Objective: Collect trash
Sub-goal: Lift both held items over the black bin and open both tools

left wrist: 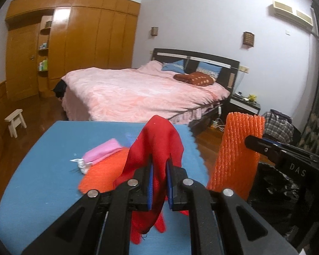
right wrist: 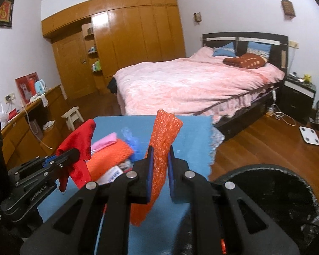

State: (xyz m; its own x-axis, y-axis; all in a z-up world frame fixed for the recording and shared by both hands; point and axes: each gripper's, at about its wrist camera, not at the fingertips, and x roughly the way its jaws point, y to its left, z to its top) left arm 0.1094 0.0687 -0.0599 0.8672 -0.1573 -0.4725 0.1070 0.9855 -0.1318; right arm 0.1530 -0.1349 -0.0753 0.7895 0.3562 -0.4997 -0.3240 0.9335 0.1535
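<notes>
My left gripper (left wrist: 159, 182) is shut on a red cloth (left wrist: 159, 144) and holds it above the blue table (left wrist: 42, 170). The cloth also shows in the right wrist view (right wrist: 78, 148). My right gripper (right wrist: 159, 170) is shut on an orange foam net (right wrist: 161, 144), held upright near the table's right edge. The net also shows in the left wrist view (left wrist: 236, 148). More trash lies on the table: a pink piece (left wrist: 104, 150), an orange net (left wrist: 104, 176) and a small white item (left wrist: 81, 165). A black-lined trash bin (right wrist: 272, 201) stands just right of the table.
A bed with a pink cover (right wrist: 191, 85) stands behind the table. A wooden wardrobe (right wrist: 127, 42) fills the back wall. A small white stool (right wrist: 72, 116) and a long wooden desk (right wrist: 27, 123) are at the left. A white scale (right wrist: 309, 135) lies on the wood floor.
</notes>
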